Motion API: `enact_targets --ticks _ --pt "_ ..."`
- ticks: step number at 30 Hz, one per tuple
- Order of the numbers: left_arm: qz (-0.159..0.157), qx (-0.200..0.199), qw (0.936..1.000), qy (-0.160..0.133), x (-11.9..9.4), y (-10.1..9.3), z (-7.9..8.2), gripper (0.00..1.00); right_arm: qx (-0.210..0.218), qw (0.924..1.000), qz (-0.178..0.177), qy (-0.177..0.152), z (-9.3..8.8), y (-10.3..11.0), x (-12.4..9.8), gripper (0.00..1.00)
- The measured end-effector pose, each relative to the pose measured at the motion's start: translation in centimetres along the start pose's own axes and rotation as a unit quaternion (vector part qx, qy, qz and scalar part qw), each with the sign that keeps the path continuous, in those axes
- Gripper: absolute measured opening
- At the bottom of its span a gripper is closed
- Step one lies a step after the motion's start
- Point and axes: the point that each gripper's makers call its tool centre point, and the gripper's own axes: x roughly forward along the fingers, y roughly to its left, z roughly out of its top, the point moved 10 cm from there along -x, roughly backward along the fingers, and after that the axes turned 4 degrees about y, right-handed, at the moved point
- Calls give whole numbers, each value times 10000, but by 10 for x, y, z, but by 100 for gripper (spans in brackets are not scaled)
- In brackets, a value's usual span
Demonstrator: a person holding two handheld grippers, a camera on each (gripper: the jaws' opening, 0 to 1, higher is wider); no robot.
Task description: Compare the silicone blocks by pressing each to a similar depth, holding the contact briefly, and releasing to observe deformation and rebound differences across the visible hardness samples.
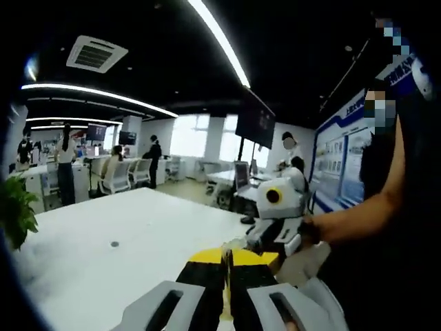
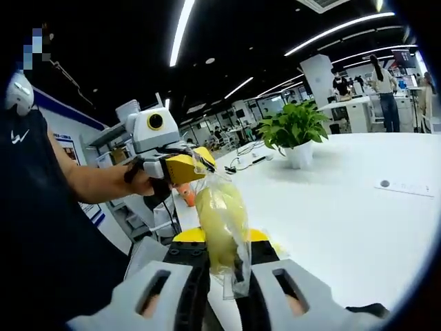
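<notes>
A clear plastic bag [image 2: 222,207] holding a yellow-green silicone block stands upright between the two grippers over the white table [image 2: 344,227]. In the right gripper view my right gripper [image 2: 220,240] is shut on the bag's lower part, and the block rises above its yellow tips. My left gripper [image 2: 187,167], held by a person's hand, comes in from the left and pinches the bag's top edge. In the left gripper view the left gripper [image 1: 226,258] has its yellow tips pressed together on a thin strip of plastic. The right gripper [image 1: 267,240] shows just beyond it.
The white table [image 1: 103,269] has a small round grommet [image 1: 114,243]. One potted plant [image 2: 296,131] stands at its far end and another plant [image 1: 14,214] at the left edge. A person's arm [image 1: 358,217] and dark torso are close by. Desks, chairs and people fill the office behind.
</notes>
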Motion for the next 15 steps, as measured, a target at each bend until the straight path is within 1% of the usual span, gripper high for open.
enact_targets --ticks 2,3,4,5,6,7,9,11,15 --pt "94 41 9999 58 -1 -2 -1 0 62 10000 3 39 -1 -1 2 8" --pt "121 -36 9999 86 -1 -2 -1 0 25 10000 25 45 -2 -1 3 8" --pt "171 -52 9998 93 -2 -2 -2 0 86 10000 6 44 -2 -1 5 8" --pt "189 -61 9998 98 -4 -3 -3 0 34 10000 -35 52 -3 0 6 7" --pt "203 -128 9996 112 -5 -3 -4 0 7 10000 -11 97 -2 3 7 7" --pt "222 -234 9994 142 -6 -4 -5 0 -16 9998 50 214 -2 4 7 6" --pt "255 -178 9994 160 -8 -9 -7 0 -114 9994 53 307 0 5 7 5" --pt "272 -132 9994 176 -9 -10 -7 0 -108 9992 95 377 0 6 7 4" --pt "233 -3 9992 315 -3 -3 -11 0 -146 9987 97 488 -3 1 8 3"
